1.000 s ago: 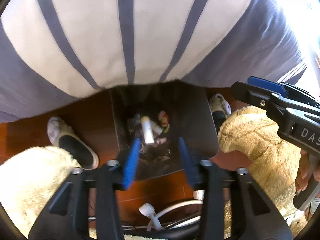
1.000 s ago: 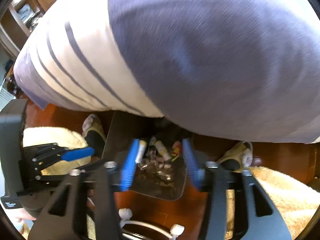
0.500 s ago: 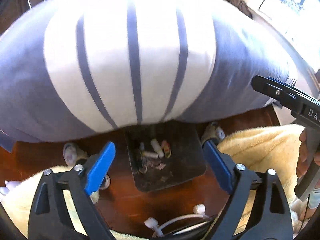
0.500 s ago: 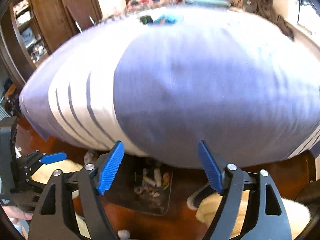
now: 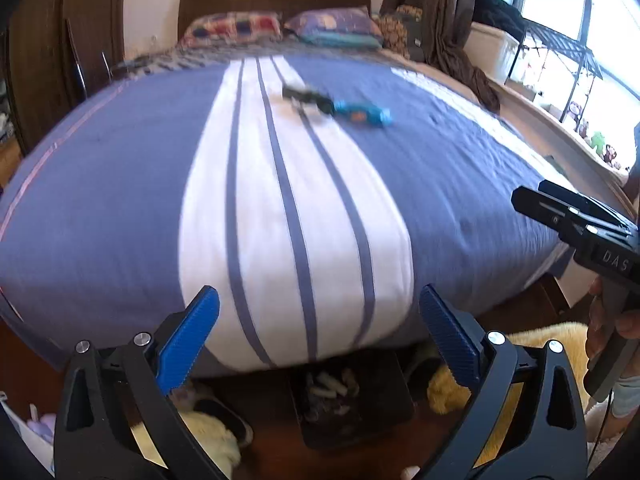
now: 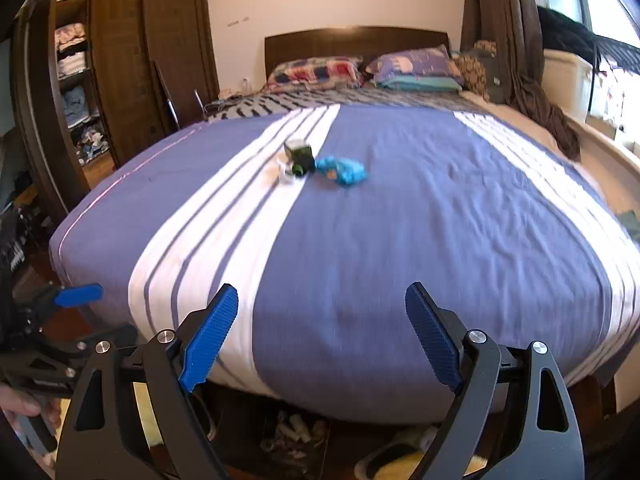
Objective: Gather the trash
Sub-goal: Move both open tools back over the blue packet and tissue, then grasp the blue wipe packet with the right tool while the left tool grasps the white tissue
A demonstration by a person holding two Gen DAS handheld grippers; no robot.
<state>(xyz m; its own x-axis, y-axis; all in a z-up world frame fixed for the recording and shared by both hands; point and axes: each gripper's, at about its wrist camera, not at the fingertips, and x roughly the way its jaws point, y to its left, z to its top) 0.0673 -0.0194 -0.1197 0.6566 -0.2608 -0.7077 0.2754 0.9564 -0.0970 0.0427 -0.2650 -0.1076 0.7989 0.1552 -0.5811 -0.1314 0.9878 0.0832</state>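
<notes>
Lying mid-bed, blue wrapper (image 6: 342, 170) well beyond both grippers' spread, empty fingers (image 6: 210, 334); left gripper (image 5: 318, 338) likewise.

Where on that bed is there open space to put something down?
The near half of the bedspread, between the foot edge and the small items, is bare. Mid-bed is crowded: a blue wrapper, a dark green carton and a white cup. Pillows fill the head.

Left gripper (image 5: 318, 340) level, jaws spread wide, nothing between the blue pads. Right gripper (image 6: 322, 338) likewise wide apart and empty. Each held by a hand at its grip, right hand (image 5: 612, 320) partly visible.
</notes>
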